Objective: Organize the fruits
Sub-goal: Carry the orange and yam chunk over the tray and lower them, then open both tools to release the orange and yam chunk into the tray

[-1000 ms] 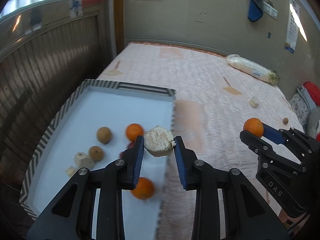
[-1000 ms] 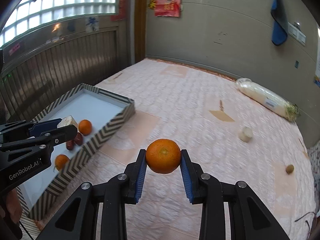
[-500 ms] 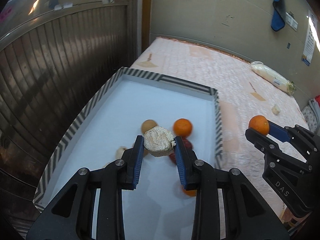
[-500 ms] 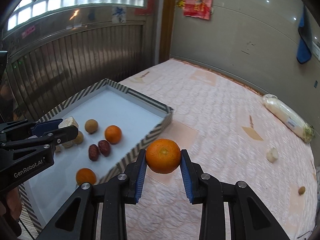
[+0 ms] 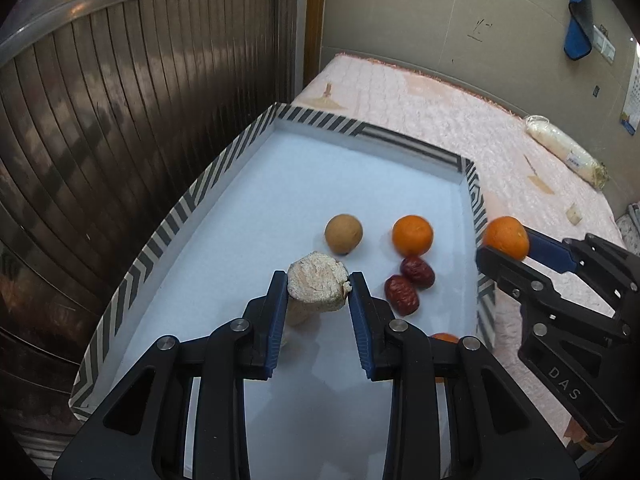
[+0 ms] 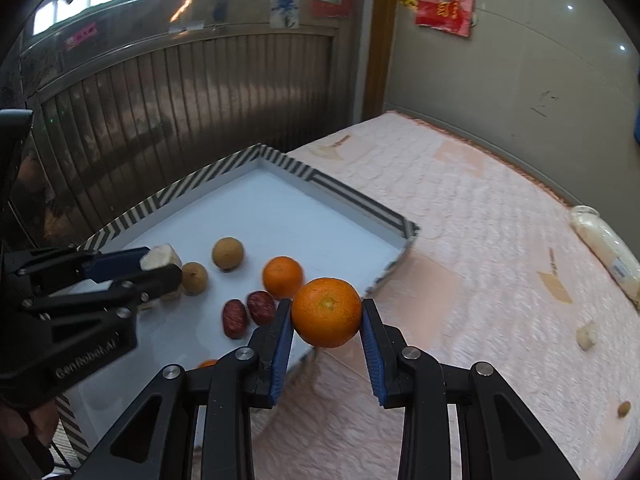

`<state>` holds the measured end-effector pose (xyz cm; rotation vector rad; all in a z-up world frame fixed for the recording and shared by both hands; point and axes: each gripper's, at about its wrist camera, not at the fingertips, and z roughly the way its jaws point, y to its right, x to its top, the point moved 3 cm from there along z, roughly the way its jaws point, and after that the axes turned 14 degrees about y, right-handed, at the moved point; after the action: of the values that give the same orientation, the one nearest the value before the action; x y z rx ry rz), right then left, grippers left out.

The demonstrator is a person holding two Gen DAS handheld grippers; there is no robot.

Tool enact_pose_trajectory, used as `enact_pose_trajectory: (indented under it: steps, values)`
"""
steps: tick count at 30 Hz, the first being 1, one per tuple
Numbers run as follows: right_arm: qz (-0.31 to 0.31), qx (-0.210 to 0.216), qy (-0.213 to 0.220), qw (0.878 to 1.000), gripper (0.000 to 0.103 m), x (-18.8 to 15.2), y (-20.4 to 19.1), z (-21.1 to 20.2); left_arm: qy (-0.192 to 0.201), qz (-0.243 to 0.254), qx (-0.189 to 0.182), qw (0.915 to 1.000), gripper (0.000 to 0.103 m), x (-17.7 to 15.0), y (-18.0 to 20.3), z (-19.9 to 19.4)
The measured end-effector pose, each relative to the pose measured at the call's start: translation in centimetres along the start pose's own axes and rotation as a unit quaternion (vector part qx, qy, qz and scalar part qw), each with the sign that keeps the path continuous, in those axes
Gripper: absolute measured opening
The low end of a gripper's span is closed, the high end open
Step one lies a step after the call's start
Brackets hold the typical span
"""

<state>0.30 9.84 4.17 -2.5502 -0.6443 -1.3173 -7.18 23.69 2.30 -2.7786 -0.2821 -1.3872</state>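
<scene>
Left gripper point(image 5: 318, 286) clamped on a pale, rough-cut fruit chunk point(image 5: 317, 288), jaws pressing both its sides; right gripper point(image 6: 326, 312) clamped on an orange point(image 6: 326, 312). Change over the last second: both views have swung from the pink bedspread point(image 6: 480, 240) toward the striped-rim tray point(image 5: 176, 216). The left gripper, which was over the tray's right rim a second ago, now hangs well inside it above the white floor, with another pale piece showing directly beneath the held chunk. The right gripper has travelled from open bedspread to the tray's near right edge; in the right wrist view the held orange overlaps the rim. Tray contents now: one brown round fruit point(image 5: 343, 233) and a second only in the right view point(image 6: 194, 278), a loose orange point(image 5: 412, 235), two dark red dates point(image 5: 409, 284) touching each other, and another orange point(image 5: 444, 337) partly hidden behind the left fingers. Judgement: left load is positioned for release beside the pale pieces; right load needs a little more travel inward. Small items point(image 6: 586, 336) remain out on the bedspread, so the sorting is not finished.
</scene>
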Motion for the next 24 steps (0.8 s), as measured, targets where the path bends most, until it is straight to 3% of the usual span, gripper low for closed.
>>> enact_pose_trajectory:
  steps: [8,24]
  values:
    - [0.005,0.055,-0.015,0.998,0.032,-0.1,-1.8,2.1,-0.003,0.014,0.005,0.9999,0.030,0.0,-0.2,-0.3]
    - [-0.039,0.094,-0.023,0.995,0.032,0.6,-4.3,4.9,0.005,0.024,0.019,0.9995,0.030,-0.6,-0.4,-0.9]
